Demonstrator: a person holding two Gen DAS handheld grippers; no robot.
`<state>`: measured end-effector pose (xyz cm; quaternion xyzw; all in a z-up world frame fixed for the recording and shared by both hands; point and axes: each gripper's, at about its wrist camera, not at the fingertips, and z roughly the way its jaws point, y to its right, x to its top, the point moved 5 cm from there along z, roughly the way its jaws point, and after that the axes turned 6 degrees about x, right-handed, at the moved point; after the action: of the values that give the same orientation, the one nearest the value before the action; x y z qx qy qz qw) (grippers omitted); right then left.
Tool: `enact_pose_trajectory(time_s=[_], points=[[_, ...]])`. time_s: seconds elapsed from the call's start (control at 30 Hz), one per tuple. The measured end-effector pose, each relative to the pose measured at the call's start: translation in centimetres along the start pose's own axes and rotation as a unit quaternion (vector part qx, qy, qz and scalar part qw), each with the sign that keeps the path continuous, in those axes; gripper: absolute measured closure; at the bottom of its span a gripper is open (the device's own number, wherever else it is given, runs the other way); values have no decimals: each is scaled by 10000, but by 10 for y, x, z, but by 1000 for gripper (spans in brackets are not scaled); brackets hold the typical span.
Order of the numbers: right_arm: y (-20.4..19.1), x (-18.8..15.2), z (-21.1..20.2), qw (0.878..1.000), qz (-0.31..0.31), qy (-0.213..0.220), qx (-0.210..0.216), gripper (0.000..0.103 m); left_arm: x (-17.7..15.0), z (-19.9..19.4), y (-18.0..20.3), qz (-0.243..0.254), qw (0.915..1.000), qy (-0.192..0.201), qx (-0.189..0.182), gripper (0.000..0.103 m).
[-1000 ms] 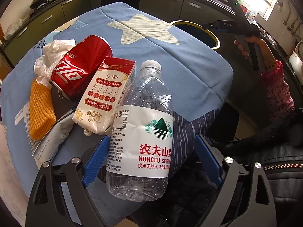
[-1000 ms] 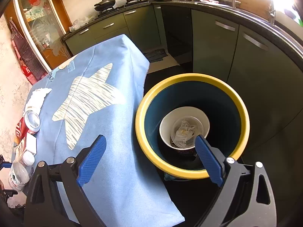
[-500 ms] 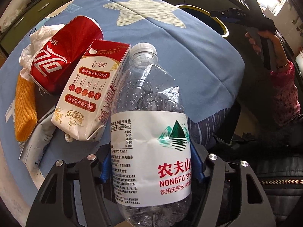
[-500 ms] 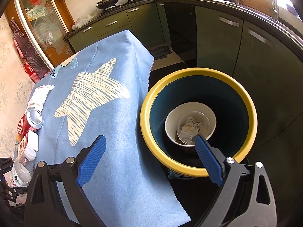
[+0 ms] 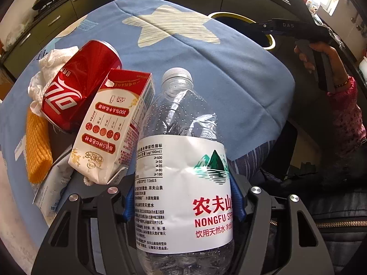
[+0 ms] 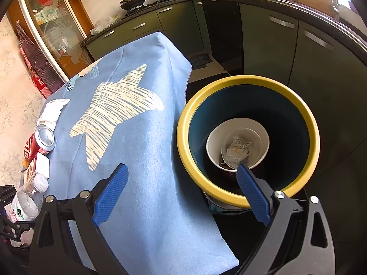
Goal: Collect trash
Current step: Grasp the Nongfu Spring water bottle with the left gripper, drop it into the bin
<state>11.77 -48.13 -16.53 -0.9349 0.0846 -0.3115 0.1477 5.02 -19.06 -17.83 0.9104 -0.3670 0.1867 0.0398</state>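
Observation:
A clear water bottle (image 5: 183,183) with a white label lies on the blue star tablecloth (image 5: 206,80), cap pointing away. My left gripper (image 5: 182,202) is shut on it, blue pads pressing both sides of the label. Beside the bottle lie a milk carton (image 5: 110,128), a red soda can (image 5: 80,87), a crumpled tissue (image 5: 52,66) and an orange net sleeve (image 5: 36,146). My right gripper (image 6: 181,167) stands open and empty above the table's edge and the yellow-rimmed bin (image 6: 298,105). That view shows the bottle (image 6: 23,204) at far left.
A white bowl (image 6: 213,146) with a plastic lid and a wrapper sits in the bin. A flat paper packet (image 5: 55,183) lies under the carton. Green kitchen cabinets (image 6: 270,45) ring the bin. The person's hand (image 5: 307,52) and pink sleeve show at the right.
My left gripper slid forward around the bottle and its jaws closed from wide apart onto the label. The right gripper has hardly shifted.

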Motion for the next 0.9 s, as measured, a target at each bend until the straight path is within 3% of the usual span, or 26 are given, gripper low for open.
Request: enact_pose_trajectory(time_s=[0.27, 0.4, 0.6, 0.9], points=[[4, -5, -4, 10000, 91, 32, 8, 13, 12, -24, -10, -132, 9989, 440, 18, 40], [12, -4, -16, 9996, 187, 198, -74, 13, 34, -37, -11, -53, 9981, 621, -25, 40], [38, -10, -45, 9968, 522, 548, -247, 12, 92, -40, 10, 449, 9967, 597, -322, 40], [88, -36, -76, 9891, 1133, 838, -431, 12, 207, -3, 100, 1514, 9822, 273, -1074, 40]])
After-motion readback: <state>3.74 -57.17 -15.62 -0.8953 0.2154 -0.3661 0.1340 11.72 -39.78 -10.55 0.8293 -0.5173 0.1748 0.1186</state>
